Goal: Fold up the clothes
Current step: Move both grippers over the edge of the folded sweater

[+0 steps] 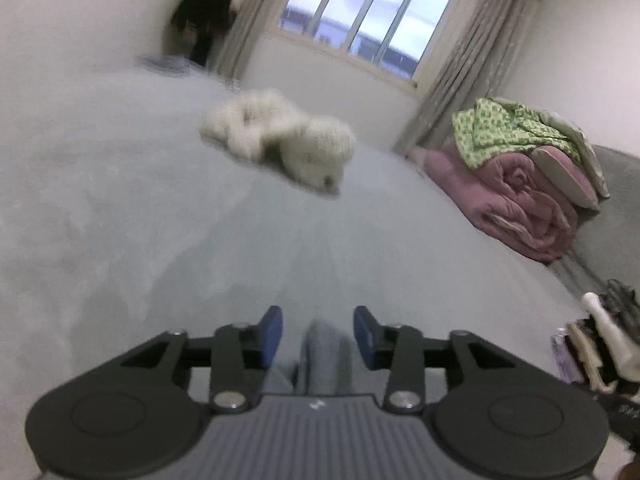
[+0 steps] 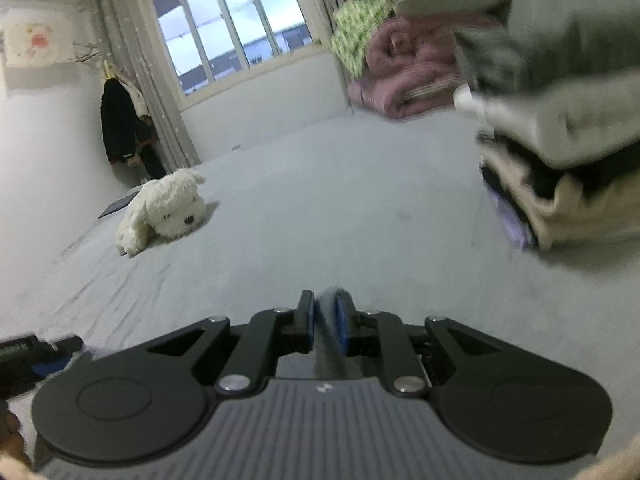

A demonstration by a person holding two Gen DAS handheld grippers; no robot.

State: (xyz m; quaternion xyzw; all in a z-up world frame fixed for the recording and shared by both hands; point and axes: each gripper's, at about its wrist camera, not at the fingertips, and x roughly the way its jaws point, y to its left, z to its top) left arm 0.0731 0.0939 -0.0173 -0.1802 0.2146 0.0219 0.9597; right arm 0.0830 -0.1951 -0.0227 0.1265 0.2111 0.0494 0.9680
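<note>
A grey garment (image 1: 325,354) lies in a raised fold between the blue pads (image 1: 273,332) of my left gripper (image 1: 319,334). The jaws stand apart and neither pad presses on the cloth. In the right wrist view my right gripper (image 2: 325,322) is nearly closed, and a thin fold of the same grey garment (image 2: 331,308) is pinched between its pads. Both grippers are low over the pale grey bed sheet (image 1: 360,240). The rest of the garment is hidden under the gripper bodies.
A white plush dog (image 1: 280,136) (image 2: 164,210) lies further up the bed. A rolled pink quilt (image 1: 528,208) with green patterned cloth (image 1: 504,128) sits by the wall. A stack of folded clothes (image 2: 568,168) is close on the right. Beyond are a window (image 1: 368,12) and curtains.
</note>
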